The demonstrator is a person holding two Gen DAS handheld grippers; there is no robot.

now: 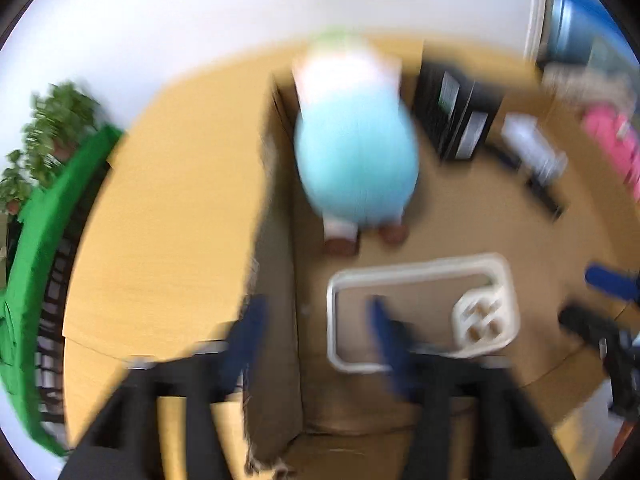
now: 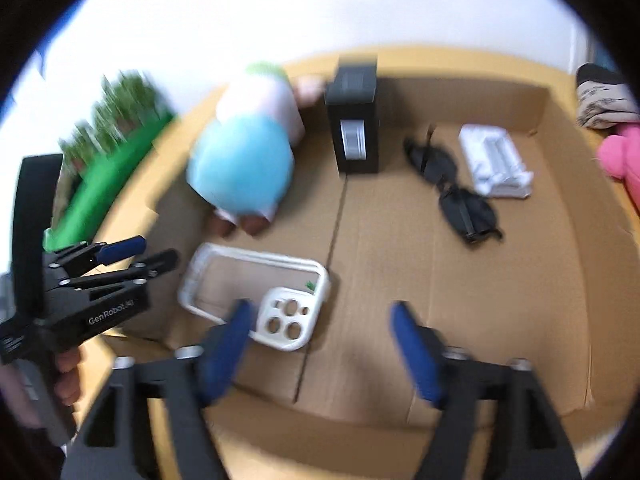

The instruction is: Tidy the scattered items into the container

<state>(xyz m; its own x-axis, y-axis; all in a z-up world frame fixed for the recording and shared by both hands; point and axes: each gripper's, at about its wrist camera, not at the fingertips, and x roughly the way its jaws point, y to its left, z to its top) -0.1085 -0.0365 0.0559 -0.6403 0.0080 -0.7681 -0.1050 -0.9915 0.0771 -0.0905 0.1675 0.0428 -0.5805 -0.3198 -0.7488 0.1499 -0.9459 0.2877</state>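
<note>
The shallow brown cardboard box (image 2: 500,320) lies open on the light wooden table (image 1: 168,208). Inside it, at 11 o'clock in the right wrist view, a plush doll with a pale blue body (image 2: 240,160) lies against the box's left wall. A black rectangular carton (image 2: 354,120) stands upright at 12 o'clock, just beside the doll. Black sunglasses (image 2: 452,192) lie at 1 o'clock, with a white plastic package (image 2: 494,162) touching or just beside them. A white phone case with camera cut-outs (image 2: 256,292) lies flat at 9 o'clock.

The right gripper (image 2: 322,344) hovers over the box floor, blue-padded fingers spread apart, holding nothing. The left gripper (image 1: 316,332) is likewise spread, straddling the box's left wall, one finger over the phone case.
</note>
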